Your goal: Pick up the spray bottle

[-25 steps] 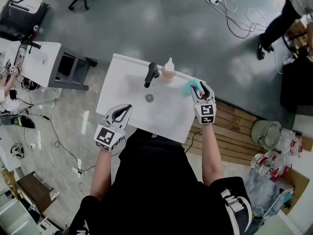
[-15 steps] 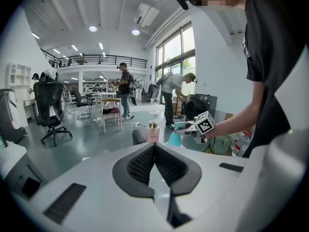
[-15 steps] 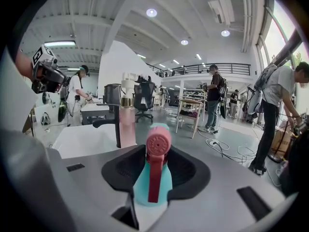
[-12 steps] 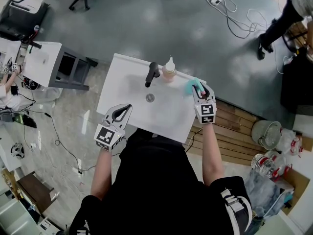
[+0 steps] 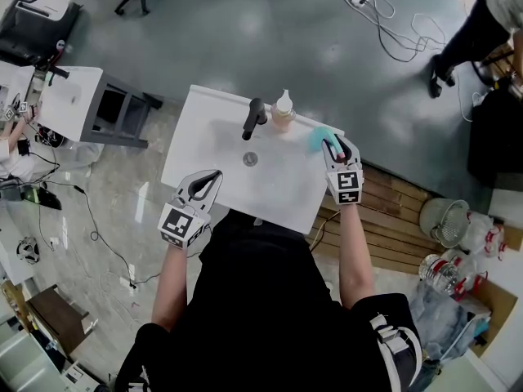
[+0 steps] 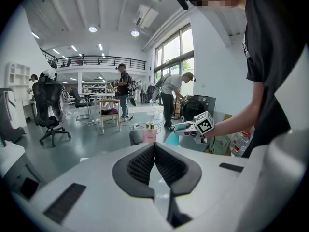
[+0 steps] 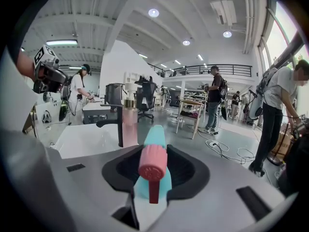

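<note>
One teal spray bottle [image 7: 153, 164] is sitting at the right back corner of the white sink [image 5: 189, 141], near one black faucet [image 5: 253, 121] and one pink soap bottle [image 5: 283, 111]. The right gripper [image 5: 330, 145] fingers have just been closing and are gripping the spray bottle. The left gripper [image 5: 211, 178] is hovering at the sink's near edge, its fingers closed on nothing.

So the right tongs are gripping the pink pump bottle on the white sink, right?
No. The right tongs have just been closing on the teal plastic spray bottle with a pink nozzle, not the pink pump bottle, on the white sink. The right gripper view shows it.
</note>
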Demonstrator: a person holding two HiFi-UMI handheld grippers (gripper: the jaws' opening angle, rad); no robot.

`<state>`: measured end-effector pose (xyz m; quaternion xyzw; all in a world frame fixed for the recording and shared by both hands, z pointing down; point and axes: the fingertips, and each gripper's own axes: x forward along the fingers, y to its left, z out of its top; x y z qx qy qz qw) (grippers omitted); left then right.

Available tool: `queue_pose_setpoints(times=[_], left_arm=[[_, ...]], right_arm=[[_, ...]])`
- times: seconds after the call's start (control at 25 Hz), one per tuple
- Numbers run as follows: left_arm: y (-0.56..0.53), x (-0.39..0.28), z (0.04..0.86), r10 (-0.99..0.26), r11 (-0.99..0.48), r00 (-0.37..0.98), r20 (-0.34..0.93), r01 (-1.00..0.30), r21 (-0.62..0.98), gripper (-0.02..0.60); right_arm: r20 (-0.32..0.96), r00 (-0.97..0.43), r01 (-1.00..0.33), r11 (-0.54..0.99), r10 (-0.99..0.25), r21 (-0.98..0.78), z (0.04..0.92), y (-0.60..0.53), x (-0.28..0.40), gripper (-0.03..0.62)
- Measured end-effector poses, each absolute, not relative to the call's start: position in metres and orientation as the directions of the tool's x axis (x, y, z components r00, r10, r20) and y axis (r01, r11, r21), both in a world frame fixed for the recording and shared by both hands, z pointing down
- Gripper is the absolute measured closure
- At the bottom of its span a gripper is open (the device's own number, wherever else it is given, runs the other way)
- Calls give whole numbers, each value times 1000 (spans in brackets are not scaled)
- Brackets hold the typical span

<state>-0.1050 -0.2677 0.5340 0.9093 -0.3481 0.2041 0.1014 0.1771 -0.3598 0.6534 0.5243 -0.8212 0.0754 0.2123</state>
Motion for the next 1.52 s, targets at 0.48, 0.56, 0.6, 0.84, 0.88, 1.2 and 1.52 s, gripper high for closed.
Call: queue_pose_setpoints(times=[0.48, 0.56, 0.6, 0.84, 0.88, 1.2, 1.52], left_arm=[[-243, -112, 526, -605, -734, 677, 418, -678, 36, 560], [-238, -112, 526, -604, -736, 682, 412, -675, 38, 560], [-236, -112, 526, -603, -738, 685, 409, -673, 39, 560], [-224, -111, 522, -593, -751, 703, 394, -659, 46, 560], [-223, -110, 522, -591, -753, 706, 390, -656, 47, 560], [-217, -96, 523, -565, -782, 739, 367, -621, 49, 560], [-204, -86, 519, -556, -794, 751, 355, -606, 39, 560]], right_arm=[[408, -363, -890, 441, -838, 113, 635, -338, 170, 444], [406, -362, -888, 442, -839, 123, 632, -333, 169, 444], [406, -361, -888, 442, -840, 126, 631, -330, 168, 444], [403, -348, -890, 433, -846, 140, 617, -312, 166, 444], [402, -346, -891, 432, -848, 143, 615, -309, 166, 444], [385, -333, -898, 414, -861, 147, 603, -288, 167, 444], [385, -339, -898, 417, -859, 141, 595, -260, 168, 445]])
